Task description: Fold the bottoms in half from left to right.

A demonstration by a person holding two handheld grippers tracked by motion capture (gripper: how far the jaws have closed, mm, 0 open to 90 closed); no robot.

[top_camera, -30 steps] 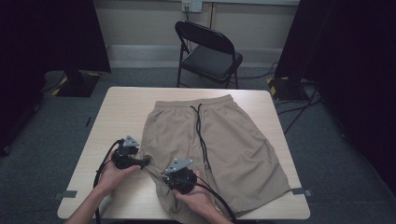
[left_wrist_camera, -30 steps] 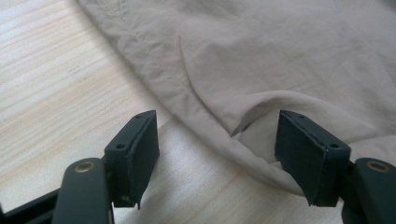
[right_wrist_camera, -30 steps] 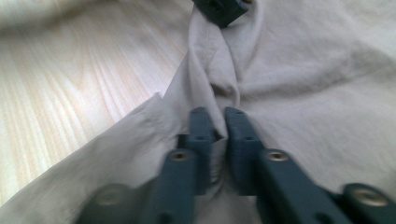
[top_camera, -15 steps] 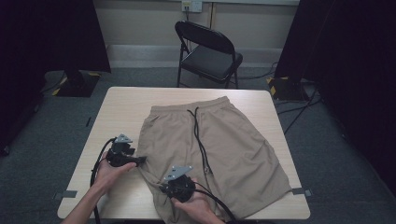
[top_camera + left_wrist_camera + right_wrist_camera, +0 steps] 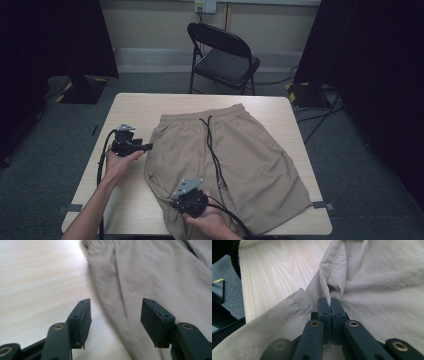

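Observation:
Khaki shorts [image 5: 240,155] with a black drawstring [image 5: 212,145] lie flat on the wooden table [image 5: 130,107], waistband at the far side. My left gripper [image 5: 149,146] points right at the shorts' left side seam [image 5: 117,285]. Its jaws have just been closing but still stand apart, the pads [image 5: 83,317] touching nothing, with the cloth's edge running between them [image 5: 116,306]. Near the table's front edge my right gripper [image 5: 175,202] is shut on a pinched fold of the shorts' leg fabric [image 5: 329,293] close to the hem [image 5: 299,302].
A black folding chair [image 5: 225,55] stands behind the table on grey carpet. Bare wood lies left of the shorts [image 5: 274,270]. Black cables trail from both grippers over the near edge. Dark curtains hang at both sides.
My left gripper has moved away from the person, up along the shorts' left side, and its jaws have narrowed. The right gripper has stayed shut on the fabric, drifting slightly toward the near edge.

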